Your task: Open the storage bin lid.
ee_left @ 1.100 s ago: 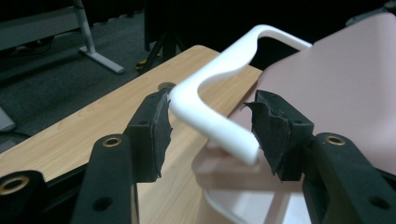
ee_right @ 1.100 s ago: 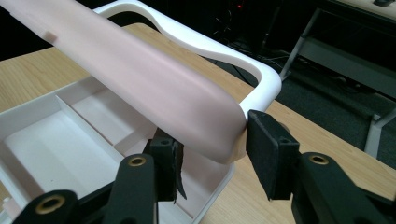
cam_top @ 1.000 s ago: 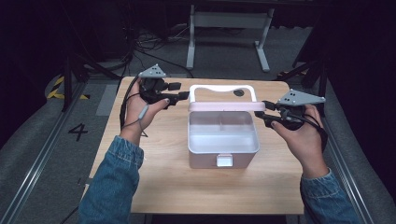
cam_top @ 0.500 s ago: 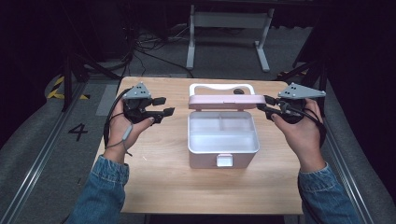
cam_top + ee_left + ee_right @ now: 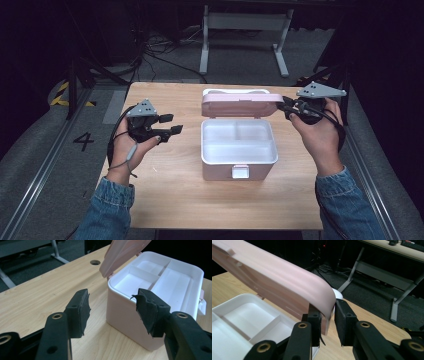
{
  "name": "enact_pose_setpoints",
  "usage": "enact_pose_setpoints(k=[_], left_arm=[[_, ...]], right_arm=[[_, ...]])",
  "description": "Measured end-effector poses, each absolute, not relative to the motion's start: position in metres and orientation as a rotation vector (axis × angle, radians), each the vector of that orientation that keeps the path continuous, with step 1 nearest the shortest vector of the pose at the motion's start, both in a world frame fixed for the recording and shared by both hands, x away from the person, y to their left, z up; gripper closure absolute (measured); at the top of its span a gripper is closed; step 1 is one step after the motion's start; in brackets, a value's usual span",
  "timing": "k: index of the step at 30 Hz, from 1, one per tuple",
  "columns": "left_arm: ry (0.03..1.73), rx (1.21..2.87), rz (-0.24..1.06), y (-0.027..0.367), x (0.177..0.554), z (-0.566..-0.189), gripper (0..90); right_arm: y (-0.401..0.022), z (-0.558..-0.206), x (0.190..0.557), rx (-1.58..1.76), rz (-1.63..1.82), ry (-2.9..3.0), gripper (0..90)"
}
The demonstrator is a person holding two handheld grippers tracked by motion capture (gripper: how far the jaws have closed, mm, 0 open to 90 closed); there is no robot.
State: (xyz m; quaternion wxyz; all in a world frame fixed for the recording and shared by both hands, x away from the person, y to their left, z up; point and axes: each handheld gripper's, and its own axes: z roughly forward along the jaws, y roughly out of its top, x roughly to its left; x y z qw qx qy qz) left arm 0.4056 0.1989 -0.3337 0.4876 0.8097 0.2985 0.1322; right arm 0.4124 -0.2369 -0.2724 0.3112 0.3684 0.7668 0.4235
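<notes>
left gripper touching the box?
Apart. The left gripper view shows the left gripper with fingers spread wide and bare table between them, the pink box beyond. The high view shows a clear gap.

Left gripper point(image 5: 169, 124) agape, right gripper point(image 5: 287, 108) pinching.

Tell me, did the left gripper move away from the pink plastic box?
Yes. The left gripper, jaws open, has drawn back from the pink plastic box toward the wooden table's left edge and the person.

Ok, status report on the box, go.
Right gripper jaws closing around the pink lid edge. Left gripper open, clear of the box. Compartments empty, nothing in the way.
</notes>
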Motion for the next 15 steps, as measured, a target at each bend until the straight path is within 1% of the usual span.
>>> enact_pose_setpoints(k=[15], left_arm=[[0.756, 1.964, 0.32, 0.209, 0.399, -0.341, 44.8]], right_arm=[[-0.228, -0.27, 0.435, 1.065, 1.065, 1.947, 84.8]])
